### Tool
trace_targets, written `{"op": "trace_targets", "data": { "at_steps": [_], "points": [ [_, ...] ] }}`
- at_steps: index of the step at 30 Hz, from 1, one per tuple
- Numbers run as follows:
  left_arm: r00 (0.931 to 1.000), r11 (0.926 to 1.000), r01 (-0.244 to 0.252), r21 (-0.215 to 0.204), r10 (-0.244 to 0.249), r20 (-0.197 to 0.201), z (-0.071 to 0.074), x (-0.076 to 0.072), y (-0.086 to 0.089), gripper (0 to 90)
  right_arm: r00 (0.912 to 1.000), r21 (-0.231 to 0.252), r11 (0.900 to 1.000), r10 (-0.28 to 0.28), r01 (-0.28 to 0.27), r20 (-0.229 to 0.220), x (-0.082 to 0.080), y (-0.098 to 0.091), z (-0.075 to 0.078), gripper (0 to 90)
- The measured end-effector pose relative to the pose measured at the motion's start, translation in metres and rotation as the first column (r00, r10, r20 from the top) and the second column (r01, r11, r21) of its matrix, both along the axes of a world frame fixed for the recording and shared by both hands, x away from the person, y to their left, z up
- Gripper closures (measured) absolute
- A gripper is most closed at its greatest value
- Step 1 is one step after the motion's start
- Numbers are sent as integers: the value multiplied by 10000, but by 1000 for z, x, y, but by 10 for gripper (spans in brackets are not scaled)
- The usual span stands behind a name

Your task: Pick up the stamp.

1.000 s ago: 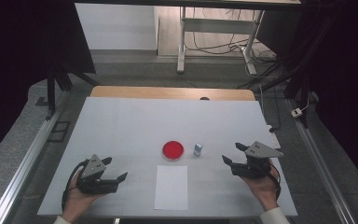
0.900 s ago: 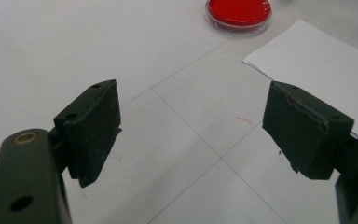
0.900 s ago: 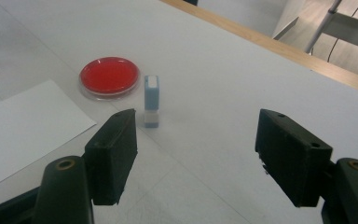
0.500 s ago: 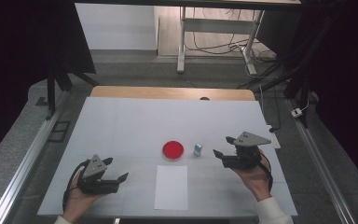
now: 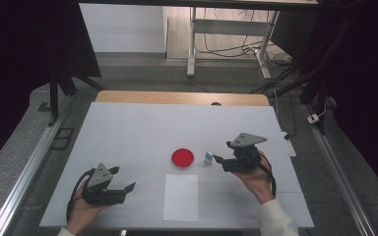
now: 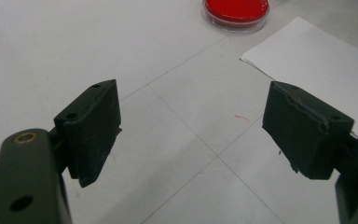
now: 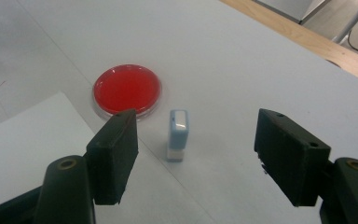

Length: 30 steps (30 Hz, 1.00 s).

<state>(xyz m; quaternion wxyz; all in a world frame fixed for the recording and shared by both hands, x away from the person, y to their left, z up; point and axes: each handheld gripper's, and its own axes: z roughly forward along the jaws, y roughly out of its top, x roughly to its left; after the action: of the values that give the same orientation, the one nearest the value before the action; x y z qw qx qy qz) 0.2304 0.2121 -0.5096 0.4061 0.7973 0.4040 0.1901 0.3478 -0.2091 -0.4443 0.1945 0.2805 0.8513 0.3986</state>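
A small light-blue stamp (image 5: 208,157) stands upright on the white table, just right of a round red dish (image 5: 183,158). A white paper sheet (image 5: 181,196) lies in front of the dish. My right gripper (image 5: 219,161) is open, its tips just short of the stamp. In the right gripper view the stamp (image 7: 177,134) stands ahead of the wide-apart jaws of that gripper (image 7: 196,154), untouched, with the red dish (image 7: 127,89) beyond. My left gripper (image 5: 128,189) rests open near the front left; in its own view this gripper (image 6: 191,130) holds nothing.
The white table (image 5: 128,128) has a wooden strip (image 5: 182,98) along its far edge. Metal rails (image 5: 24,162) run along both sides. The paper's corner (image 6: 317,60) and the red dish (image 6: 236,9) lie ahead of the left jaws.
My right gripper has moved left across the table toward the stamp, staying open. The left gripper, stamp, dish and paper have not moved.
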Motion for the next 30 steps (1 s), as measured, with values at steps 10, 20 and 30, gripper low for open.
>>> {"op": "trace_targets", "data": {
  "at_steps": [10, 20, 30],
  "points": [
    [9999, 9999, 117, 108, -116, -74, -2, 0, -2, 193, 9992, -118, 9998, 151, -156, -377, 12, 12, -15, 300],
    [9999, 9997, 131, 201, -129, -108, -4, 0, -2, 193, 9980, -83, 9999, 56, -62, -635, 26, 19, -26, 315],
    [9999, 9996, 90, 266, -87, -121, -5, 0, -2, 194, 9966, -493, 9985, 178, -218, -804, 30, 30, -37, 373]
  ]
}}
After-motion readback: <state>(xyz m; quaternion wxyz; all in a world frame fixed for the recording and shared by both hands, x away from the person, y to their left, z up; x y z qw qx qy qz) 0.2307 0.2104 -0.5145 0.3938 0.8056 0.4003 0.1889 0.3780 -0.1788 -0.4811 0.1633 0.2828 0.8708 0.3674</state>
